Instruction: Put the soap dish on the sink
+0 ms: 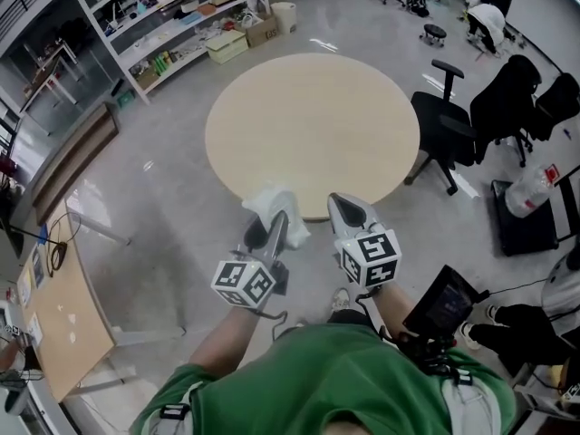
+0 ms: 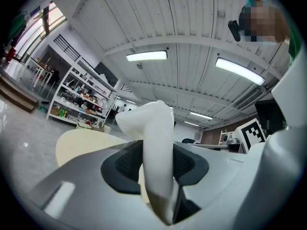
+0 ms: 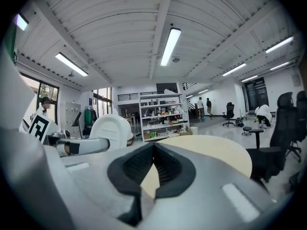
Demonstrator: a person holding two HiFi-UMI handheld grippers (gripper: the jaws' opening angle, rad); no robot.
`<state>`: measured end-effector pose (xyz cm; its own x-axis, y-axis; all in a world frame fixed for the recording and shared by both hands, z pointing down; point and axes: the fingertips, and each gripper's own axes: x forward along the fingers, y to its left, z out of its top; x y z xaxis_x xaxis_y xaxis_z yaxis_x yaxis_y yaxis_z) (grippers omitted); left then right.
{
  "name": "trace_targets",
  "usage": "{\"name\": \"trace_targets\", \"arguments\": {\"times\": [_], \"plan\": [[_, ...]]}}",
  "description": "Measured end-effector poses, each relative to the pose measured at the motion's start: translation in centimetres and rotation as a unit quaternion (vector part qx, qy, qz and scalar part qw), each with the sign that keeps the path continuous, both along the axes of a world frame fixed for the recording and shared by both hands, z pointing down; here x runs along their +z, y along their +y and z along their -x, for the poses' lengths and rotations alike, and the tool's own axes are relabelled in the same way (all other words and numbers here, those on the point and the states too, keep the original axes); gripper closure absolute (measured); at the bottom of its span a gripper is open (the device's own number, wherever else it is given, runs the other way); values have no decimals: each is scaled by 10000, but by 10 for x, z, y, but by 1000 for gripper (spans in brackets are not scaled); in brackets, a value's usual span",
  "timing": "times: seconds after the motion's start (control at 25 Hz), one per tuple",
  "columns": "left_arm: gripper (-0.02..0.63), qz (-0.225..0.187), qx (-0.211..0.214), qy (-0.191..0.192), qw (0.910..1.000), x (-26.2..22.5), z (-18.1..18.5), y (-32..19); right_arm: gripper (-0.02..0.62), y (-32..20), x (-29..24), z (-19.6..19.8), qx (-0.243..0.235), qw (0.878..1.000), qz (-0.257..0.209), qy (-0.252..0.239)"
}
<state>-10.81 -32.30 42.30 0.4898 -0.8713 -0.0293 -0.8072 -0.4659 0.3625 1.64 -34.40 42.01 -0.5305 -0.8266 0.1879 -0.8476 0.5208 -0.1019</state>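
The white soap dish point(image 1: 275, 208) is pinched edge-on in my left gripper point(image 1: 272, 225), just short of the near rim of the round beige table point(image 1: 313, 125). In the left gripper view the soap dish point(image 2: 154, 128) stands upright between the dark pads, with the left gripper point(image 2: 158, 174) shut on it. My right gripper point(image 1: 343, 203) is level beside it to the right, its tips together and nothing in them. In the right gripper view the right gripper point(image 3: 153, 150) is shut, and the soap dish point(image 3: 111, 128) shows at the left. No sink is in view.
Black office chairs point(image 1: 446, 125) stand right of the table. A white shelving rack point(image 1: 172, 16) with boxes lines the far wall. A wooden desk point(image 1: 54, 320) is at the left, and a dark screen point(image 1: 444, 302) on the floor at the right.
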Motion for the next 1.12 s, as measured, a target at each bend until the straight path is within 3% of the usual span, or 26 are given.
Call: {"name": "trace_targets", "arguments": {"times": [0.64,1.12], "plan": [[454,328,-574,-289,9974,18,-42,-71,592,-82,28,-37,-547,9976,364,-230],[454,462,-437,-119,9979,38,-30,-117,592,-124,49,-23,-417,9976,546,-46]]}}
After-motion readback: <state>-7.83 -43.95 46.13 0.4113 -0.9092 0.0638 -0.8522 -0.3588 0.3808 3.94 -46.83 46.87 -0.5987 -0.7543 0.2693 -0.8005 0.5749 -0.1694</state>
